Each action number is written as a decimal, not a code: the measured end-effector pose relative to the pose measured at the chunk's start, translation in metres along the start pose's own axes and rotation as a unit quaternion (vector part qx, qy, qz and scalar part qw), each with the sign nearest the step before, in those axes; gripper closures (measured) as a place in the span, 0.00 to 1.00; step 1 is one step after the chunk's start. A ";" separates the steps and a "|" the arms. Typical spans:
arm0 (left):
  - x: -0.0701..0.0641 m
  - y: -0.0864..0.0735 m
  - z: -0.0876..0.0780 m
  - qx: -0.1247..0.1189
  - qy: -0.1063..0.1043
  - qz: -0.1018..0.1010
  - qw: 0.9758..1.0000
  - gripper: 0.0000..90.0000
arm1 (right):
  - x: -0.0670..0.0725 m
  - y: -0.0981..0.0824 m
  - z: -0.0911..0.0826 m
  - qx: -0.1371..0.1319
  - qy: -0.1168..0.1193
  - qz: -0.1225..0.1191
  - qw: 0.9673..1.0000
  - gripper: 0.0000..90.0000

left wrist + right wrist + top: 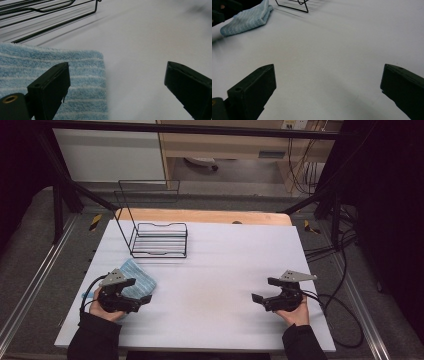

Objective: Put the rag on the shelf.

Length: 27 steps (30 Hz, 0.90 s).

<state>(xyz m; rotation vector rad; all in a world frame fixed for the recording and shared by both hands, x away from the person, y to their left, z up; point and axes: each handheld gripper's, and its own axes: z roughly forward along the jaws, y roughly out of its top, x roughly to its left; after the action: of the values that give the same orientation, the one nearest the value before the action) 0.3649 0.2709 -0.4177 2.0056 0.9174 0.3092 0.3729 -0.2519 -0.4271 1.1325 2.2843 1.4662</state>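
A folded light-blue striped towel [136, 277] lies on the white table cover at the front left. My left gripper [135, 291] rests over its near edge, jaws wide open with nothing between them; in the left gripper view the towel [75, 80] lies under the left jaw and bare cover under the right. My right gripper [264, 290] sits at the front right, held by a hand, jaws open over bare cover. From the right gripper view the towel [247, 18] shows far off at the upper left.
A black wire rack [159, 239] with a tall wire back stands at the back left of the white cover [225, 270]; its wires [47, 15] run just beyond the towel. Cables [345, 315] trail off the table's right side.
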 end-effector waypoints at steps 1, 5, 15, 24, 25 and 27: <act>0.000 0.000 0.000 0.000 0.000 0.000 1.000 0.07 | 0.000 0.000 0.000 0.001 -0.001 0.000 1.000 0.01; -0.002 0.002 -0.001 0.002 0.003 0.000 1.000 0.08 | 0.000 0.000 0.000 0.000 -0.002 0.002 1.000 0.01; -0.005 0.017 0.002 0.011 0.013 -0.005 1.000 0.13 | 0.000 -0.001 0.002 0.008 -0.004 -0.003 1.000 0.01; -0.001 0.027 0.018 0.041 0.041 -0.013 0.998 0.29 | 0.000 -0.001 0.002 0.011 -0.007 -0.004 1.000 0.01; 0.000 0.026 0.021 0.044 0.038 -0.015 0.998 0.32 | 0.000 -0.001 0.002 0.013 -0.007 -0.006 1.000 0.01; 0.001 0.022 0.027 0.064 0.041 -0.010 0.997 0.35 | 0.000 -0.001 0.003 0.014 -0.007 -0.006 1.000 0.01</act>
<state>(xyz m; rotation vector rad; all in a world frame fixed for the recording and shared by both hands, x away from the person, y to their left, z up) 0.3906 0.2469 -0.4153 2.1123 1.0310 0.3300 0.3739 -0.2503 -0.4294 1.1322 2.3047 1.4214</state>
